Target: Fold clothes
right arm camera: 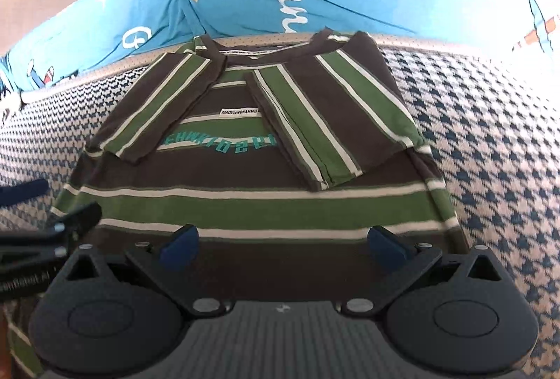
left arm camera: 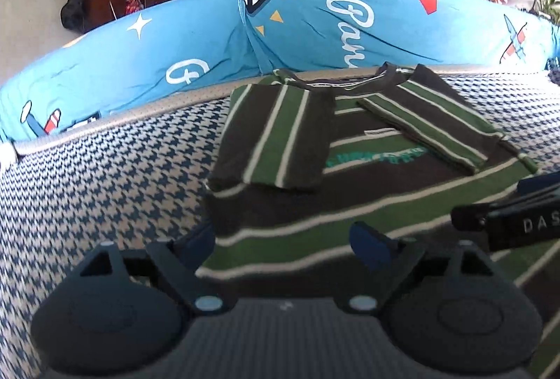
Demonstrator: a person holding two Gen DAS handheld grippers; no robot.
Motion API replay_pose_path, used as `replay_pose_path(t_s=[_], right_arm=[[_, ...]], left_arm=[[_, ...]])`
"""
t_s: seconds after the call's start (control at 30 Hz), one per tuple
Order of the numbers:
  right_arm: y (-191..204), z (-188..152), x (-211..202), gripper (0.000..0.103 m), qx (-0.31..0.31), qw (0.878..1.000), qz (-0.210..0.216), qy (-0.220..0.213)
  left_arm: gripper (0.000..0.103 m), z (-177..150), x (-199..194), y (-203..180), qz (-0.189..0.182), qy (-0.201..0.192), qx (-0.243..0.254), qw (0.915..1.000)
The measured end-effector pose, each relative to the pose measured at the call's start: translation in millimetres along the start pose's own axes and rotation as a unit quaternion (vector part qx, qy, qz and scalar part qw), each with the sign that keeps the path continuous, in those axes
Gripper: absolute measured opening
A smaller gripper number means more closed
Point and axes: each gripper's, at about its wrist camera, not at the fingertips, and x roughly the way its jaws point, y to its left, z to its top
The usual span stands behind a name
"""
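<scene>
Behind your work surface runs a puffy blue quilt (left arm camera: 297,25), printed with white script, stars and little aeroplanes, bunched along the far edge of a woven houndstooth cover (left arm camera: 115,176) in navy and cream. On that cover lies the striped T-shirt (right arm camera: 252,204), a soft knit in brown and green bands edged with thin white lines, teal lettering across its chest. Both short sleeves are folded inward over the body, their stripes running lengthwise against the crosswise bands beneath. The ribbed collar points toward the quilt, and a small white label sits just under it.

Your left gripper (left arm camera: 283,239) hovers above the shirt's left side near the hem, its blue-padded jaws spread wide with only cloth showing below them and nothing pinched. Your right gripper (right arm camera: 283,242) is likewise spread wide over the lower brown band, pads apart from the fabric as far as you can see. Each gripper's black body intrudes at the edge of the other's view.
</scene>
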Motion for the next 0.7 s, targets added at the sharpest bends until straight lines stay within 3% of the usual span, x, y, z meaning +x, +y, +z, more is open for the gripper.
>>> replay_pose_path(t_s=[0.33,0.47,0.7], right_arm=[[-16.2,-6.4,-19.9,0.103,0.012,1.0,0.008,-0.009],[-21.8,-9.5,-21.8,0.103,0.019,1.0,0.023,0.01],[-26.2,-21.8,-29.4,0.103,0.008,1.0,0.008,0.017]], left_arm=[[0.091,-30.0,-23.7,-14.8,-0.018,0.009,-0.029,0.9994],[0.092,-41.1,-29.3,-19.9,-0.018,0.017,-0.039,0.999],[0.097,-50.8,-38.3,-31.3,-0.021,0.033,-0.056,0.9976]])
